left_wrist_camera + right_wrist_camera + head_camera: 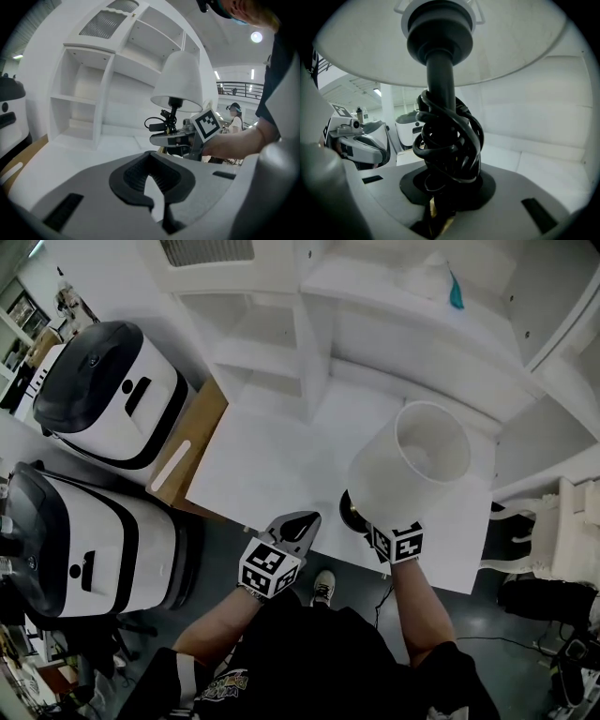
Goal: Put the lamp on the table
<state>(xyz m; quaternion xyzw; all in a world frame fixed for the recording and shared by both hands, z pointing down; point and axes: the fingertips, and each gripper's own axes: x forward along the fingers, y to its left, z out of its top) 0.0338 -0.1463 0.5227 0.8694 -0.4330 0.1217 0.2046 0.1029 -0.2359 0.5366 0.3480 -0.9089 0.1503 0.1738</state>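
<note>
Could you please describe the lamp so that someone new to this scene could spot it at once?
Find the white table below the white shelves; over its near right part the right claw holds the lamp low on its stem. Its wide white shade and the black cord wound round the stem mark it out.

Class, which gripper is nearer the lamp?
Right. The right gripper is clamped on the lamp at its stem. The left gripper is apart from it, to its left in the head view, and empty.
</note>
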